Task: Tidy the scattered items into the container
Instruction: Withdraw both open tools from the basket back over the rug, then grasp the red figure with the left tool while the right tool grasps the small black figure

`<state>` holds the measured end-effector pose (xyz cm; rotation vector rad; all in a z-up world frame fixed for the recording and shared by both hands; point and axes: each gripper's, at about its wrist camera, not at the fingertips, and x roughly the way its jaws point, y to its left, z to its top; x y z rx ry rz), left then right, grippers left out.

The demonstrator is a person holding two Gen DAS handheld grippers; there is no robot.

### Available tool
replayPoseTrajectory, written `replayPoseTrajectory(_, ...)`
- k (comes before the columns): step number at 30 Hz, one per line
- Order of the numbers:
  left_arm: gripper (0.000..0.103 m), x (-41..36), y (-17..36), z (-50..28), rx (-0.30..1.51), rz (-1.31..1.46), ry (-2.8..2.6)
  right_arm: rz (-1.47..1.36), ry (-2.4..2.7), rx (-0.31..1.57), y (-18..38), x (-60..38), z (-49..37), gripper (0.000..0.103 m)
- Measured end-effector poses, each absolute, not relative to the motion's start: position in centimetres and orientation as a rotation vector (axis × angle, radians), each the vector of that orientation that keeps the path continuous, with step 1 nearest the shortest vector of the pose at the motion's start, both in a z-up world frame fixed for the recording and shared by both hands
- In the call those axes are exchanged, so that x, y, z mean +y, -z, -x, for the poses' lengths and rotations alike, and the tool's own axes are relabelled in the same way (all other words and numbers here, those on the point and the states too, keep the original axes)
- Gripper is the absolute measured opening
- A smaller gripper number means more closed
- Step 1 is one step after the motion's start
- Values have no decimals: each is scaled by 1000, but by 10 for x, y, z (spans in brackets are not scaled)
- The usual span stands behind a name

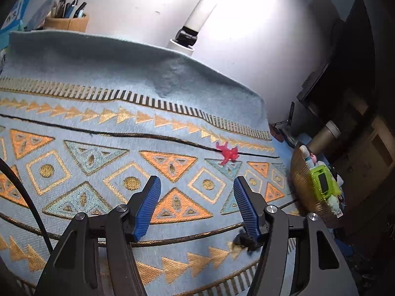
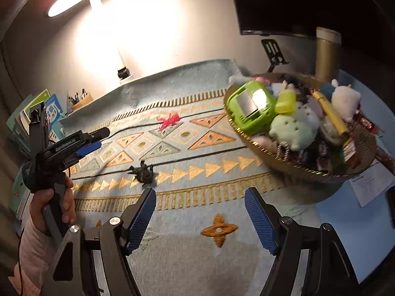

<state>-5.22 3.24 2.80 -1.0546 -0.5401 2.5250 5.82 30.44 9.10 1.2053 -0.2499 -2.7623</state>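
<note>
A red toy figure (image 1: 227, 153) lies on the patterned blue mat, ahead of my open, empty left gripper (image 1: 196, 185). It also shows in the right wrist view (image 2: 170, 120). A small dark toy figure (image 1: 246, 241) lies on the mat just beside my left gripper's right finger; it shows too in the right wrist view (image 2: 142, 172). The gold wicker basket (image 2: 291, 165) at the right holds a green gadget, plush toys and other bits; it also shows in the left wrist view (image 1: 300, 180). My right gripper (image 2: 200, 198) is open and empty, above the mat left of the basket.
A desk lamp base (image 2: 124, 73) stands behind the mat. A pen holder (image 1: 66, 21) and books (image 2: 39, 108) sit at the back left. A gold cylinder (image 2: 326, 56), a black stand (image 2: 274, 51) and a dark monitor are behind the basket. A paper sheet (image 2: 371, 185) lies at the right.
</note>
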Motion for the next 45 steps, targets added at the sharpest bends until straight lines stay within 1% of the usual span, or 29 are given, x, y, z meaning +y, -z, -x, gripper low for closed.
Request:
replayPoseTrajectory(2,59,30,-19,58,-566,1140,-2507,-1258,2713,-244,-77,289,-49,73)
replayPoseTrajectory(4,59,29,-27,56,-597,1065,-2472,-1288,2674,-232,-68,273,-37,73)
replayPoseTrajectory(7,59,32,-36,49,-534,1033,-2528,-1301,2646,-166,-60,246,-16,73)
replayPoseTrajectory(11,59,42,-53,59,-487,1109,-2442,-1347,2606,-84,-46,219,16,73)
replayPoseTrajectory(12,62,47,-59,64,-437,1131,-2404,-1348,2584,-77,-44,215,22,73)
replayPoseTrajectory(15,62,66,-71,84,-231,1144,-2354,-1348,2566,-46,-35,204,38,73)
replayPoseTrajectory(17,62,76,-71,97,-150,1093,-2361,-1355,2560,-21,-30,201,45,72)
replayPoseTrajectory(18,62,79,-68,104,-136,1087,-2355,-1340,2576,-2,-30,199,46,70)
replayPoseTrajectory(19,62,81,-63,112,-147,1088,-2344,-1331,2577,13,-30,197,47,64)
replayPoseTrajectory(21,62,90,-53,126,-155,1098,-2317,-1307,2582,63,-30,193,46,58)
replayPoseTrajectory(22,62,97,-47,131,-121,1104,-2307,-1290,2569,77,-29,191,46,47)
replayPoseTrajectory(25,62,123,-34,139,80,1079,-2315,-1236,2564,128,-27,190,41,47)
replayPoseTrajectory(28,62,140,-30,141,181,1012,-2309,-1191,2546,59,-29,200,33,47)
replayPoseTrajectory(30,63,149,-29,143,235,985,-2304,-1170,2516,-37,-30,211,32,47)
replayPoseTrajectory(33,63,164,-23,149,310,1013,-2256,-1177,2481,-150,-29,222,37,47)
replayPoseTrajectory(36,63,177,-13,155,370,1082,-2212,-1176,2474,-164,-29,221,37,47)
replayPoseTrajectory(38,63,182,-13,153,403,1069,-2208,-1172,2468,-168,-29,221,39,47)
replayPoseTrajectory(41,62,187,-12,152,406,1071,-2222,-1171,2461,-183,-30,220,35,47)
replayPoseTrajectory(42,58,187,-13,152,404,1070,-2228,-1170,2461,-185,-30,220,35,47)
replayPoseTrajectory(43,56,187,-13,152,403,1068,-2234,-1169,2461,-185,-30,220,36,47)
replayPoseTrajectory(44,50,186,-13,151,399,1066,-2238,-1168,2461,-184,-31,219,36,47)
replayPoseTrajectory(45,42,185,-14,151,398,1062,-2241,-1168,2462,-185,-31,219,36,47)
